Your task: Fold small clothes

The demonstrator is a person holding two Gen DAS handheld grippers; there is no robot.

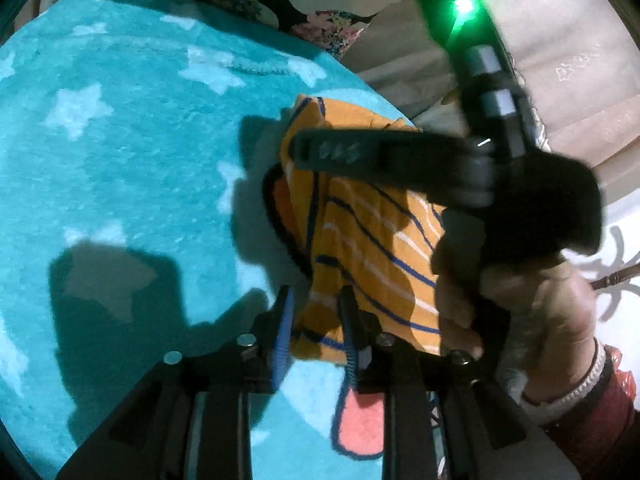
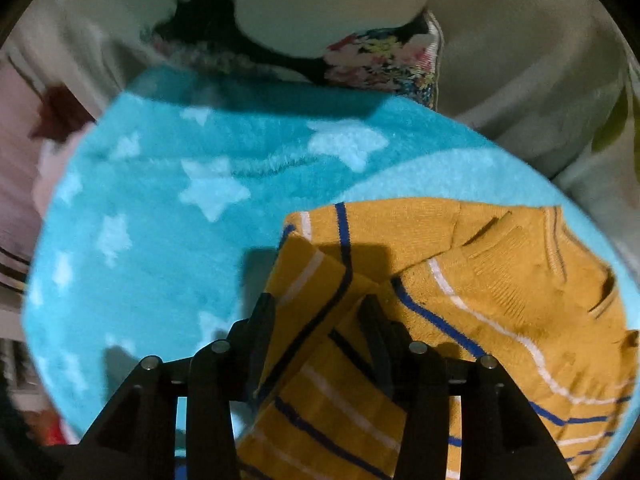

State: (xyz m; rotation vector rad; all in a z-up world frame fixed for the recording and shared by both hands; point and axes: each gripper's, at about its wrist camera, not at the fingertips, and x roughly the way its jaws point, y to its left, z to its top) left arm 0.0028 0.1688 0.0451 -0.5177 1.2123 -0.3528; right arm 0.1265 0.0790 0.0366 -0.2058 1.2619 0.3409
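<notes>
Turquoise star blanket [image 2: 160,208] carries my striped shirt [image 2: 480,280] near its edge; left gripper [image 1: 316,320] and right gripper [image 2: 316,320] both pinch shirt fabric, fold half-made, flattening left.

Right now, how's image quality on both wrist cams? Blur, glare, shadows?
Left wrist view: green LED flare at top right, the right gripper smeared by motion blur, hard dark shadows on the blue star blanket. Right wrist view: background beyond the blanket blurred, the yellow striped garment fairly sharp with a gripper shadow across it. Both show fisheye curvature and dark corners.
</notes>
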